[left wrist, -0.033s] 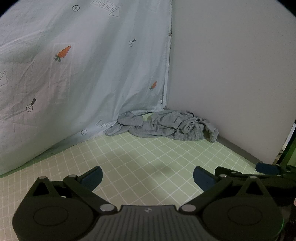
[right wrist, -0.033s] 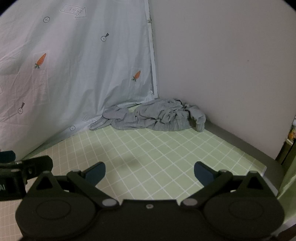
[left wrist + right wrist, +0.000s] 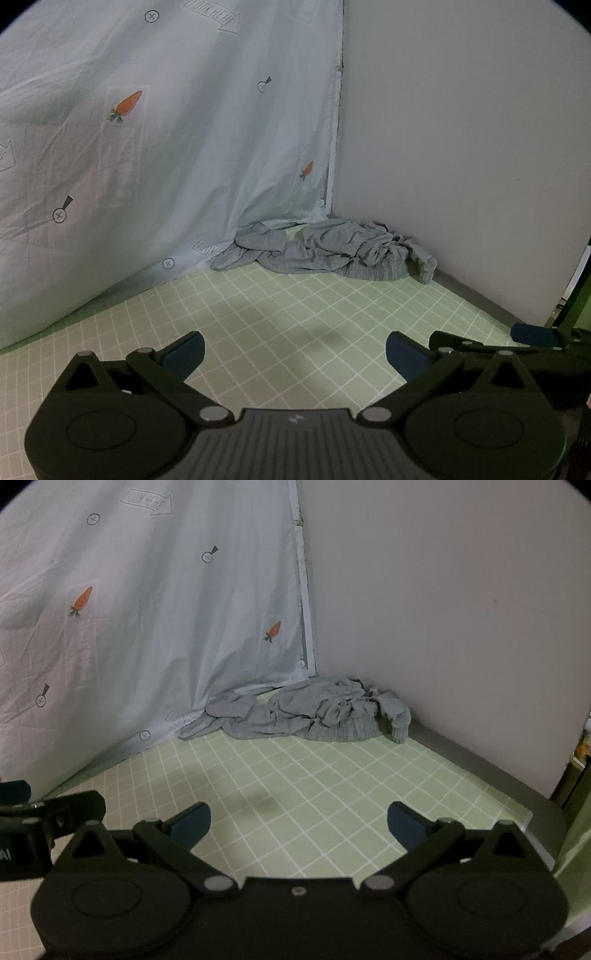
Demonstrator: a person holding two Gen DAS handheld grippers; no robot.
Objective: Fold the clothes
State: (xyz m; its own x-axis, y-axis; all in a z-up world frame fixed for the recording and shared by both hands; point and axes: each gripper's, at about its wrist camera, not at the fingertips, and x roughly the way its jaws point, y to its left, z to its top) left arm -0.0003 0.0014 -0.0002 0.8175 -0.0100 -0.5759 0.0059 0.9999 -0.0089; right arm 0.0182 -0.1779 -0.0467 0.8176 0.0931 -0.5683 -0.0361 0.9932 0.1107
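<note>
Pale green mat (image 3: 303,295) with a white grid covers the whole work surface, and it's boxed in by a plain white wall (image 3: 461,147) toward 2 o'clock and a light blue sheet (image 3: 166,147) printed with little carrots and arrows hanging toward 10 o'clock. Right in the corner where those two meet, up at about 12 o'clock in both wrist views, sits the grey garment (image 3: 325,251), totally crumpled in a heap, one end trailing out against the bottom of the sheet and the other end bunched up by the wall. Looks like a ribbed cuff or hem on the wall side, but honestly it's too scrunched to say what kind of clothing it is. Left gripper (image 3: 295,354) is hovering low over the bare mat, jaws spread wide, nothing in them, well apart from the garment. Right gripper (image 3: 299,823) is the same deal, jaws wide apart and empty, sitting just beside the left one.
</note>
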